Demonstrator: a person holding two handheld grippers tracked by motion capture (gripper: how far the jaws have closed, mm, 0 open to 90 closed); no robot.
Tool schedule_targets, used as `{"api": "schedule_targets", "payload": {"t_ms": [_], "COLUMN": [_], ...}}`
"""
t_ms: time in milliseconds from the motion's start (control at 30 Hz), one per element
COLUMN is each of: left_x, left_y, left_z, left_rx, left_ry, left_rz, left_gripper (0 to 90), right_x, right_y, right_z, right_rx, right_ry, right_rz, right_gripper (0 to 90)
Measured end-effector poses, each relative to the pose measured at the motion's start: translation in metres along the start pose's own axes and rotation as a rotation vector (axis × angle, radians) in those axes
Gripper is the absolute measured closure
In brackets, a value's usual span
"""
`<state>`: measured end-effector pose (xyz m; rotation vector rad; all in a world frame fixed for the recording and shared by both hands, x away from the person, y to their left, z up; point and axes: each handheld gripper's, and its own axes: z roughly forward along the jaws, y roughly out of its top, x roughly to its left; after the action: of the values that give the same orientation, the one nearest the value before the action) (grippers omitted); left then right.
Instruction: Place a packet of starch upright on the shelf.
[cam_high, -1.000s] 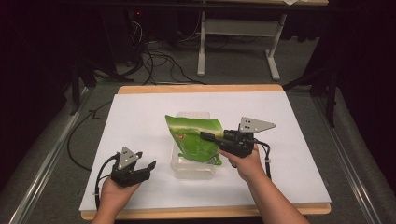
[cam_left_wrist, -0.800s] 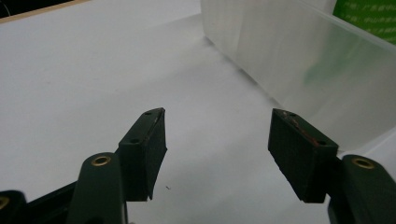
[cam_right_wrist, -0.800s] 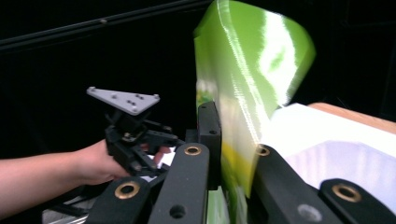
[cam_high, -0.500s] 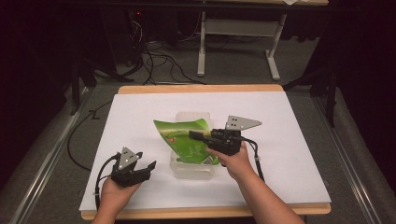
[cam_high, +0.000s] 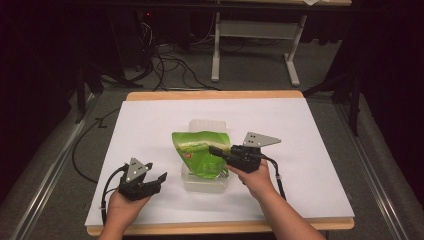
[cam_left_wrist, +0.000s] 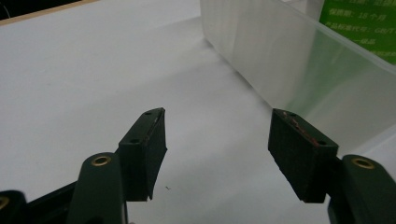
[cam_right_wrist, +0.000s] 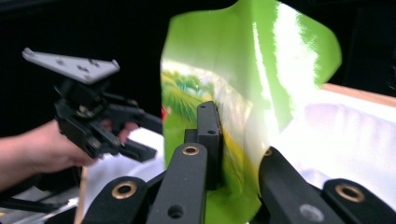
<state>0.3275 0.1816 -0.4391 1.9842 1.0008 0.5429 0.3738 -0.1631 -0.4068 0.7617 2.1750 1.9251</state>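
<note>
A glossy green snack pouch (cam_high: 201, 152) stands upright in a clear plastic box (cam_high: 206, 183) near the middle of the white table. My right gripper (cam_high: 216, 150) is shut on the pouch's right edge; the right gripper view has the green pouch (cam_right_wrist: 243, 93) pinched between its two black jaws. My left gripper (cam_high: 159, 180) rests low on the table, left of the box, open with nothing in it. In the left gripper view its fingertips (cam_left_wrist: 149, 135) are spread, and the box's frosted wall (cam_left_wrist: 299, 65) runs just ahead to the right.
The white table top (cam_high: 310, 130) has a wooden rim. Cables trail from both grippers toward the front edge. A metal frame (cam_high: 252, 45) and wires lie on the dark floor beyond. The left hand and its gripper (cam_right_wrist: 93, 121) appear far off in the right gripper view.
My right gripper has carried the pouch leftward and lowered it over the box. The pouch now stands more upright. My left gripper has stayed where it was.
</note>
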Motion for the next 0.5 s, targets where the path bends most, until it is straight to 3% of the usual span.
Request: {"api": "schedule_targets", "payload": {"t_ms": [167,333,433,500], "left_x": [0.0,0.0,-0.001,-0.001], "left_y": [0.0,0.0,0.0,0.0], "left_z": [0.0,0.0,0.0,0.0], "left_rx": [-0.002,-0.001,0.0,0.0], "left_ry": [0.0,0.001,0.0,-0.002], "left_rz": [0.002,-0.003,0.002,0.005], "left_gripper": [37.5,37.5,37.5,37.5], "right_x": [0.003,0.006,0.008,0.01], "right_y": [-0.007,-0.005,-0.007,-0.008], "right_z": [-0.003,-0.012,-0.017,-0.017], "right_rx": [0.017,0.0,0.009,0.013], "right_ry": [-0.044,-0.069,-0.068,-0.067], "right_rz": [-0.005,0.016,0.003,-0.011], "right_gripper": [86.1,64.2,63.2,69.6]}}
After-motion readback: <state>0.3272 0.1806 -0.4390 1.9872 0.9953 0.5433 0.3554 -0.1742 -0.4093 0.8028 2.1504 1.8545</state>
